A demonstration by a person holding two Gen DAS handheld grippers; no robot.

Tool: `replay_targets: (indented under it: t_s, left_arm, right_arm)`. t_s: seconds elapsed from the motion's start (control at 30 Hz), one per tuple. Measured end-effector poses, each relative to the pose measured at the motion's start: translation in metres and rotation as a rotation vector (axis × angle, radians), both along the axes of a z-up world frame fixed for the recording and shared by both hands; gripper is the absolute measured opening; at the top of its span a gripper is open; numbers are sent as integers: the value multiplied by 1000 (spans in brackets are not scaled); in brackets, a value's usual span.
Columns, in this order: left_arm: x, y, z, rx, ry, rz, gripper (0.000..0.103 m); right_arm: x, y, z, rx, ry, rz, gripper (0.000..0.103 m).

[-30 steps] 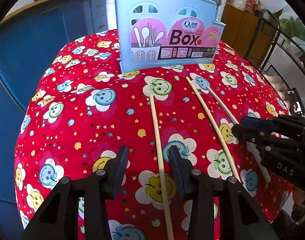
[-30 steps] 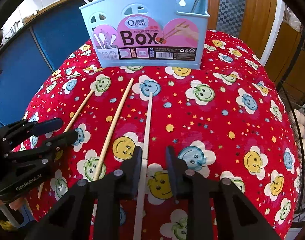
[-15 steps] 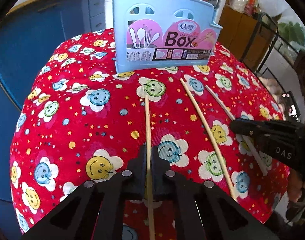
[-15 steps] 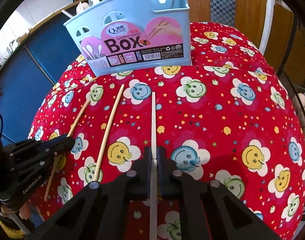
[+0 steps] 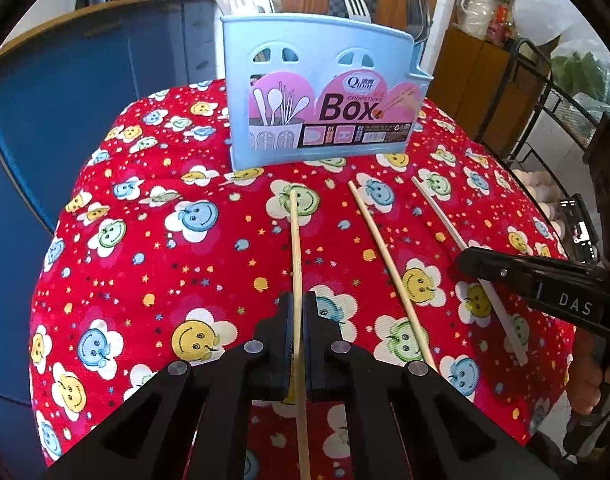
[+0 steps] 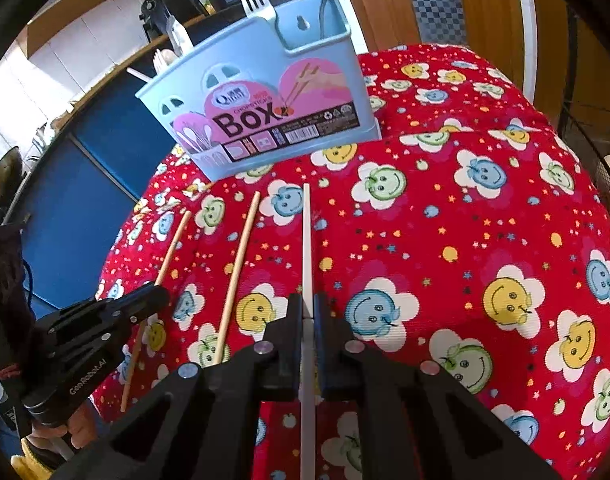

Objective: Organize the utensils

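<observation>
A light blue chopstick box (image 5: pixel 321 96) (image 6: pixel 257 112) stands at the far side of the red smiley-print cloth (image 5: pixel 185 248). Three chopsticks lie in front of it, pointing toward it. My left gripper (image 5: pixel 298 300) (image 6: pixel 155 298) is shut on the left wooden chopstick (image 5: pixel 295 240) (image 6: pixel 173 248) near its near end. The middle wooden chopstick (image 5: pixel 389 272) (image 6: pixel 239 276) lies free between the two grippers. Over on the right, the white chopstick (image 6: pixel 306 240) (image 5: pixel 437 208) is clamped in my right gripper (image 6: pixel 307 308) (image 5: pixel 471 258).
Forks (image 5: pixel 355 2) and spoons stand in the box. A blue cabinet (image 5: pixel 85 80) is behind on the left. A black wire rack (image 5: pixel 545 92) holding eggs is on the right. The cloth drops off at the table's rounded edges.
Both grippers went from open around their chopsticks to shut on them. The right wrist view has since rolled, so the box now looks tilted.
</observation>
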State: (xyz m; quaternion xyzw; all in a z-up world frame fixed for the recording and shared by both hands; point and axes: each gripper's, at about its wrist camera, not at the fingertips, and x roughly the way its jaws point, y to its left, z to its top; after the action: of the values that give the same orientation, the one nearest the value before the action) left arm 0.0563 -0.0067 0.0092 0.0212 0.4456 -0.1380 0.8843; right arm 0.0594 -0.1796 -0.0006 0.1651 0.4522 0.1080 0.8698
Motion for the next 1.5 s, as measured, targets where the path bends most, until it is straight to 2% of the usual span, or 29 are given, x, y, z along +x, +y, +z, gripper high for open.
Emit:
replay_targets:
  t_s: [0.3,0.53,0.8,1.2,1.5]
  left_arm:
    - [-2,2,15,-21,-33,9,4]
    - [-3,8,46,-122,-112,15,4]
    - [7,5,75,-173,-199,15,4]
    - [48,2,127,-234,-353,28,4]
    - [86,-1,150,-270,-439,49,4]
  right_arm:
    - [-6,-8,15,49,-63,-3,7]
    - [-12,-15,36,98,-164,-8,7]
    - [-11,-22,63,148,-287,-16,7]
    - [13,-34,102,133,-437,-33,7]
    - [43,-39,126,88,-517,-29,7]
